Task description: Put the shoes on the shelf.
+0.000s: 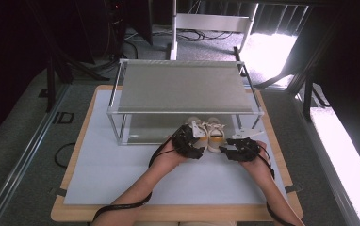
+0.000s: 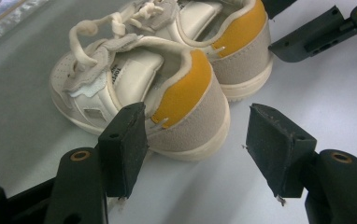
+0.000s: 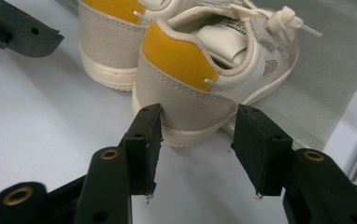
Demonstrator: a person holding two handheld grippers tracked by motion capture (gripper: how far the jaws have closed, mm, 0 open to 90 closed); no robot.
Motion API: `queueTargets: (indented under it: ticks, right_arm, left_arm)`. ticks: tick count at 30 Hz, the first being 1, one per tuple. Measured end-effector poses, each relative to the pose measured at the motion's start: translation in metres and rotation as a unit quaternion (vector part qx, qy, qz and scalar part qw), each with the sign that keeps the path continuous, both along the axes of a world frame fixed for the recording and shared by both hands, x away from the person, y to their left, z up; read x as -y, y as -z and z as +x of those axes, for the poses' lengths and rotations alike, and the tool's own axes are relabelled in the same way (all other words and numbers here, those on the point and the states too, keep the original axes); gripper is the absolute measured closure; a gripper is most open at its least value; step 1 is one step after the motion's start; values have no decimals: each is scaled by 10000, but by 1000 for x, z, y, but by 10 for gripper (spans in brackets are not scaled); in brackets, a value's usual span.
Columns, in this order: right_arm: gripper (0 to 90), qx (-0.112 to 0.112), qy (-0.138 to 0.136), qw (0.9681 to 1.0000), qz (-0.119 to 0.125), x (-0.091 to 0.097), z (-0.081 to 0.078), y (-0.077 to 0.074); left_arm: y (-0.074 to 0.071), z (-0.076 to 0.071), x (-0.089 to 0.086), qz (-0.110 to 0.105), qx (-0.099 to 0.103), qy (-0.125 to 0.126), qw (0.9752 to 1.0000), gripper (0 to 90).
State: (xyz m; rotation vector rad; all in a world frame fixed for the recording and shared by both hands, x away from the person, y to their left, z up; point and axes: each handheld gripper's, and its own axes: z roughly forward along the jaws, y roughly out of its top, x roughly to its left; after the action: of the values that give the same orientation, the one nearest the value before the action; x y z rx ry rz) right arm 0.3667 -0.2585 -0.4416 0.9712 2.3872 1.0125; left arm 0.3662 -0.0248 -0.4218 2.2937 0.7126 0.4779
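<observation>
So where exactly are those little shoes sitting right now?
In the high view the pair of shoes sits side by side at the front edge of the metal shelf rack, heels toward the person, between the left gripper and right gripper.

metal-framed shelf rack [image 1: 183, 87] with grey top at back of wooden table [image 1: 74, 155], white mat [image 1: 121, 174] covering tabletop, grey floor [image 1: 22, 122] around, cables on floor behind

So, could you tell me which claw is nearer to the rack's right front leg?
The right claw. It sits below and just left of the rack's right front leg, while the left claw lies farther left, beyond the shoes.
</observation>
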Motion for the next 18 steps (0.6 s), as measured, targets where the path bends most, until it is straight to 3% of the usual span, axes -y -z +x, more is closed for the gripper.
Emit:
queueTargets:
  ticks: [4,10,18]
  right_arm:
    - [534,-24,57,10000,47,-1,2,1]
    - [538,-62,32,9998,199,-4,8,4]
    - [533,4,108,9997,213,-15,12,6]
  left_arm:
    - [3,0,-1,58,113,-179,9998,377]
    - [8,6,-7,-22,146,-384,9992,376]
    - [11,16,-13,-94,147,-493,9986,373]
